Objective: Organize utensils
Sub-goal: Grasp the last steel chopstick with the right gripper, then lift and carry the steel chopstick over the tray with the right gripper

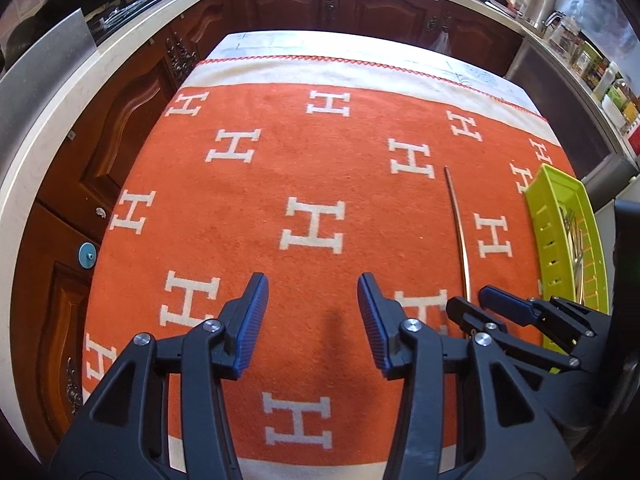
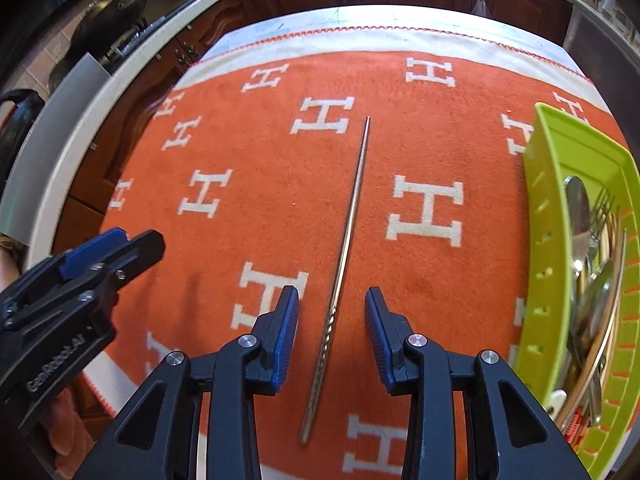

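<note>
A: Lying on the desk, on the orange cloth [image 2: 248, 128] with white H marks: one thin metal chopstick [image 2: 349, 236], twisted grip end nearest the right wrist camera, tip pointing away.

B: Right gripper [image 2: 331, 332]?

A: Jaws released, spread to either side of the chopstick's twisted end, pads clear of it, nothing pinched.

B: Left gripper [image 1: 313, 320]?

A: Jaws parted too, over bare orange cloth, nothing between them. Seen from the right wrist view at the left edge, well apart from the chopstick.

B: Rest of the utensils?

A: Sitting in a lime-green slotted tray [image 2: 540, 216] at the right edge of the cloth: forks [image 2: 602, 210], a spoon [image 2: 578, 204] and other metal handles piled together. Chopstick near the tray, not touching it.

B: Beyond the desk?

A: Dark wooden cabinets [image 1: 384, 8] under a pale countertop.
</note>
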Tool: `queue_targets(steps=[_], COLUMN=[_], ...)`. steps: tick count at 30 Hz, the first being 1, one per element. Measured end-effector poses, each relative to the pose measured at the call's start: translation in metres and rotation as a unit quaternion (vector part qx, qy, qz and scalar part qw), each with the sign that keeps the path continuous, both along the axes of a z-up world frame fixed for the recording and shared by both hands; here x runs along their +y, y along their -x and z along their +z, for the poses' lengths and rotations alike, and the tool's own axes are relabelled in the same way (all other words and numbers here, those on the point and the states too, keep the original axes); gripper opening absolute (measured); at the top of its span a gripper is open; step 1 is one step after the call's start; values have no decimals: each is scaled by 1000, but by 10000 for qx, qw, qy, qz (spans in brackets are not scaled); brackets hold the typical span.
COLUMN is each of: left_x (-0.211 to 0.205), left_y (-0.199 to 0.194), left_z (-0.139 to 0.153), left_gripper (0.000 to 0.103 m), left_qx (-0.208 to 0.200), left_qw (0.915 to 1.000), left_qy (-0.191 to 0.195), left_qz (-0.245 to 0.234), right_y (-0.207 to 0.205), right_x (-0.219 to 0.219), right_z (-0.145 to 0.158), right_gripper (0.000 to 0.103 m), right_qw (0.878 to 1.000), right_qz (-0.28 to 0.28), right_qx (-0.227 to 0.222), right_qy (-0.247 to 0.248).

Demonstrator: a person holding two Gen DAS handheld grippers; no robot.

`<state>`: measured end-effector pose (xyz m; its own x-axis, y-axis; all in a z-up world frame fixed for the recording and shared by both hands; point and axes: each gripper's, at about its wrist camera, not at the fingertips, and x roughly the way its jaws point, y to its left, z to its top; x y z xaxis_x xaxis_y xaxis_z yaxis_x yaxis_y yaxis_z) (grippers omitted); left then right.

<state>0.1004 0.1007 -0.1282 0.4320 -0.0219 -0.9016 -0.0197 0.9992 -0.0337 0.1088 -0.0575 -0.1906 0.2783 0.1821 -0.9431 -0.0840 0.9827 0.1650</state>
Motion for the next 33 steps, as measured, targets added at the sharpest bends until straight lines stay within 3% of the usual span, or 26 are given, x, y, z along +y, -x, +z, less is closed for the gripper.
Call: queue_targets(steps=[8,12,16,17,18,28,33], left_x=[7,5,-1,-2,-3,-18,-31], left_y=[-4,-3,2,3,4,21,32], left_z=[-8,-13,-12,-10,-8,20,39], left_gripper=[43,43,43,43,43,43,56], left_qx=[47,101,76,58,37,-143,-220], left_qw=[10000,9999,9999,9999,9999,9996,9989], left_qy=[53,97,101,92,87,96,219], left_qz=[61,44,-35,-52,-65,-211,-356], right_y=[1,2,3,4,4,15,35], right_x=[26,27,24,20,17,-20,-45], right_z=[-6,-5,-4,-3,-2,16,51], right_gripper=[35,34,19,9,7,5,5], right_qw=[9957,9957,9954,9956,9962,9993,9970], right_qz=[282,255,129,75,42,-243,-336], right_qx=[-395,-413,-469,-466,-453,-286,-603], right_qy=[789,787,823,808,745,-92,-361])
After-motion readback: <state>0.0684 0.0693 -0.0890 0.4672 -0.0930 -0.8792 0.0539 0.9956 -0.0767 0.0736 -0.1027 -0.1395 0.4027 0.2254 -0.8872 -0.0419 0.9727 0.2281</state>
